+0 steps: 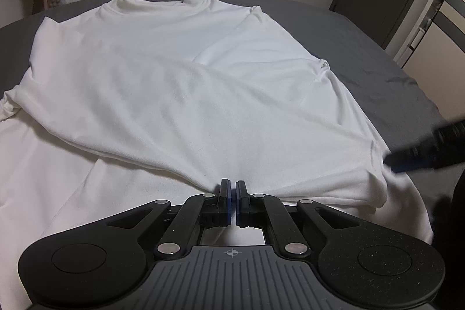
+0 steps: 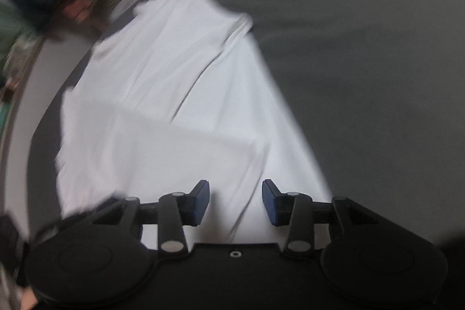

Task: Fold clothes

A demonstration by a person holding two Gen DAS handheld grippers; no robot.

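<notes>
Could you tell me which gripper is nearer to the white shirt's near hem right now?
Left. The left gripper is shut on the white shirt at its near hem; the right gripper hangs open over the cloth.

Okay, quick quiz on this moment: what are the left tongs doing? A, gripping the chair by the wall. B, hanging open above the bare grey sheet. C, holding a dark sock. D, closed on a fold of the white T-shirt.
D: in the left wrist view the left tongs have their pads pressed together on a bunched edge of the white T-shirt, with creases fanning out from the pinch.
</notes>
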